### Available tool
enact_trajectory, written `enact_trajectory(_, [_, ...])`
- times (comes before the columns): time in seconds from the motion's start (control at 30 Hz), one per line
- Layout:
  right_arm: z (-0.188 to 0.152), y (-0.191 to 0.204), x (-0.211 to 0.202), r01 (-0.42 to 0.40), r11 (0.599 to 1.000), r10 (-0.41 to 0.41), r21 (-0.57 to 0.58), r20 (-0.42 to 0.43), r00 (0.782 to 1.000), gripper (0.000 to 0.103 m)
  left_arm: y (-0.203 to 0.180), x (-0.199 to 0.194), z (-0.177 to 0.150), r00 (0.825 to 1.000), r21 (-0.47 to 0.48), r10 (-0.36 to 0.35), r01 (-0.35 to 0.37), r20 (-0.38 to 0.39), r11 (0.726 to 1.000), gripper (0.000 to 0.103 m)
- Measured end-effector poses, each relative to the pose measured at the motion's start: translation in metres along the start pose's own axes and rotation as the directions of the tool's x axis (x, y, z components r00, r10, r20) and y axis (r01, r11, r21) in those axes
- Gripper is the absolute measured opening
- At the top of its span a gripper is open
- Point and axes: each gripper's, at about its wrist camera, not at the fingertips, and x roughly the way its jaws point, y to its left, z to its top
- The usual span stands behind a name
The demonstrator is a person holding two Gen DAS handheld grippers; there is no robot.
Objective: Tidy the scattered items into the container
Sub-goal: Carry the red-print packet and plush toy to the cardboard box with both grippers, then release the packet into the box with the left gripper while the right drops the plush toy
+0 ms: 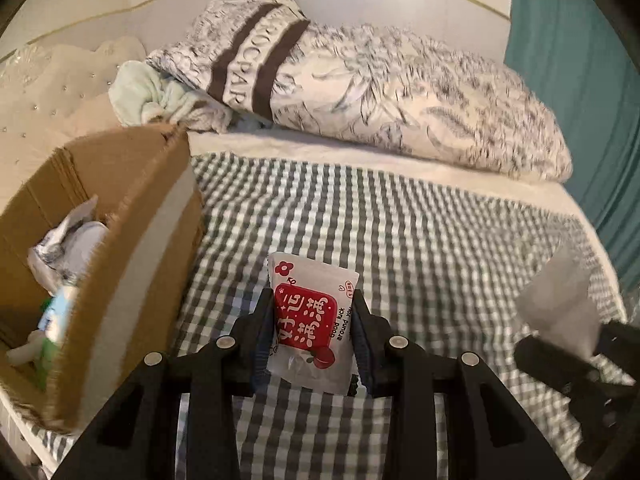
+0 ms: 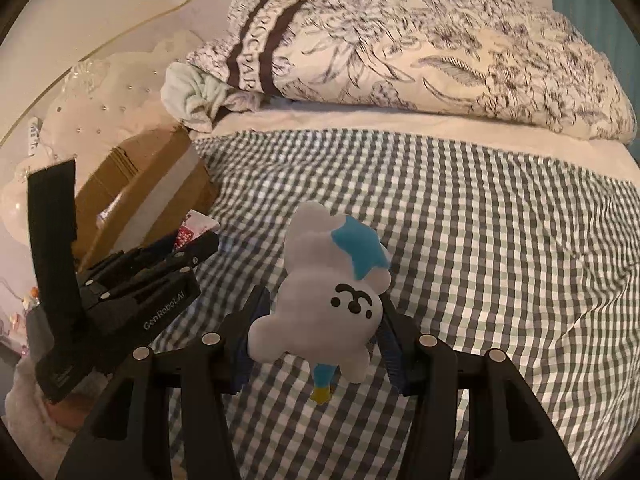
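My left gripper (image 1: 314,312) is shut on a white snack packet with a red label (image 1: 310,320), held above the checked bedspread just right of the cardboard box (image 1: 132,216). The box holds several items, among them crumpled wrappers (image 1: 68,248). My right gripper (image 2: 320,312) is shut on a white plush toy with a blue star (image 2: 324,284), held over the bedspread. In the right wrist view the left gripper (image 2: 196,246) shows at the left with the packet (image 2: 192,230), next to the box (image 2: 148,184). The right gripper's body (image 1: 576,364) shows blurred at the right of the left wrist view.
A green-and-white checked bedspread (image 2: 480,260) covers the bed. A floral duvet (image 1: 400,96) and a pale green cloth (image 1: 148,100) lie at the back. A cream studded headboard (image 1: 52,92) is at the left, a teal curtain (image 1: 580,60) at the right.
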Motion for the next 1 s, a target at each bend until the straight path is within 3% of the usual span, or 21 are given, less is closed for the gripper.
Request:
enact_trajectory(0.23, [0.031,0.042,-0.014,-0.032,0.997,0.035,-0.068,0.042,0.998,0.051,0.038,-0.059,0.035,0.994,-0.057,0.052,-0.046,0.095,0.997,0.036])
enact_trajectory(0.37, [0.053,0.090,-0.012,-0.088,0.986,0.100,-0.140,0.077,0.992,0.051,0.087,-0.079,0.048,0.975,-0.145,0.179,-0.159,0.131,0.976,0.036])
enact_trajectory(0.5, [0.069,0.140,0.001,-0.156,0.967,0.174,-0.201,0.073,0.982,0.051,0.137,-0.083,0.048,0.958,-0.210,0.261,-0.233,0.119,0.950,0.037])
enact_trajectory(0.63, [0.081,0.187,0.018,-0.201,0.947,0.220,-0.251,0.053,0.974,0.051,0.182,-0.075,0.040,0.953,-0.277,0.288,-0.253,0.094,0.927,0.037])
enact_trajectory(0.83, [0.091,0.238,0.055,-0.212,0.924,0.228,-0.317,0.014,0.973,0.052,0.218,-0.051,0.028,0.942,-0.314,0.332,-0.304,0.041,0.900,0.039])
enact_trajectory(0.87, [0.092,0.241,0.061,-0.205,0.925,0.220,-0.320,0.011,0.975,0.052,0.223,-0.045,0.025,0.945,-0.319,0.325,-0.298,0.034,0.900,0.044])
enact_trajectory(0.97, [0.098,0.245,0.074,-0.180,0.936,0.191,-0.303,0.009,0.981,0.057,0.225,-0.037,0.021,0.950,-0.310,0.309,-0.284,0.034,0.907,0.078])
enact_trajectory(1.0, [0.101,0.245,0.074,-0.179,0.939,0.193,-0.294,0.019,0.981,0.071,0.223,-0.036,0.019,0.949,-0.305,0.313,-0.288,0.036,0.908,0.088])
